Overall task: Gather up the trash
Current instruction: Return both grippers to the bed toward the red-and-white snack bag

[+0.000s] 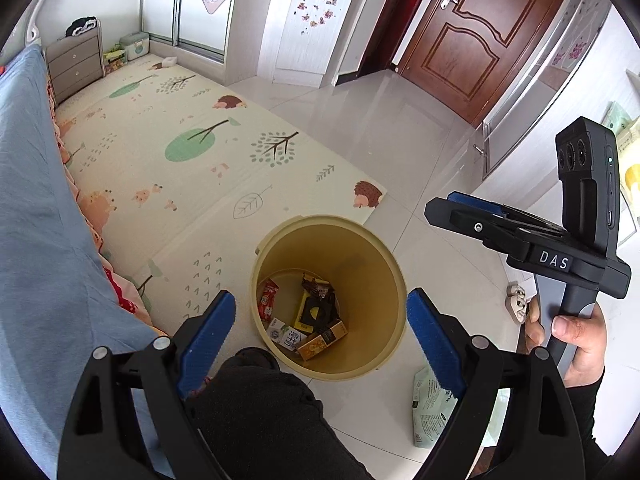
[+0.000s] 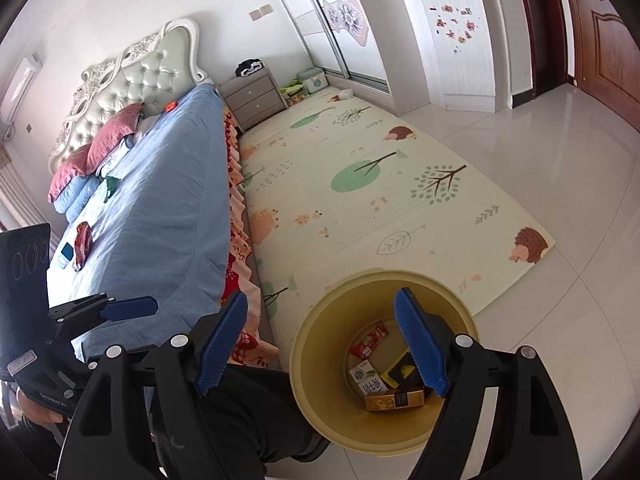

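Observation:
A yellow bin (image 1: 362, 236) (image 2: 308, 364) stands on the tiled floor at the corner of the play mat. It holds a red wrapper (image 1: 267, 301) (image 2: 370, 343), a milk carton (image 1: 286, 334) (image 2: 365, 378), an orange box (image 1: 322, 340) (image 2: 394, 400) and dark packets. My left gripper (image 1: 321, 295) hangs open above the bin with nothing between its blue pads. My right gripper (image 2: 322, 297) is also open and empty, just left of the bin's mouth. A white-green packet (image 1: 430, 404) lies on the floor beside the bin. On the bed lie a red wrapper (image 2: 83, 244) and a blue-white item (image 2: 66, 255).
A blue-covered bed (image 2: 160, 208) runs along the left, with a patterned play mat (image 1: 180, 148) beside it. A person's black-clad leg (image 1: 260, 408) is close to the bin. A grey nightstand (image 2: 254, 96), white wardrobes and a brown door (image 1: 472, 40) stand farther off.

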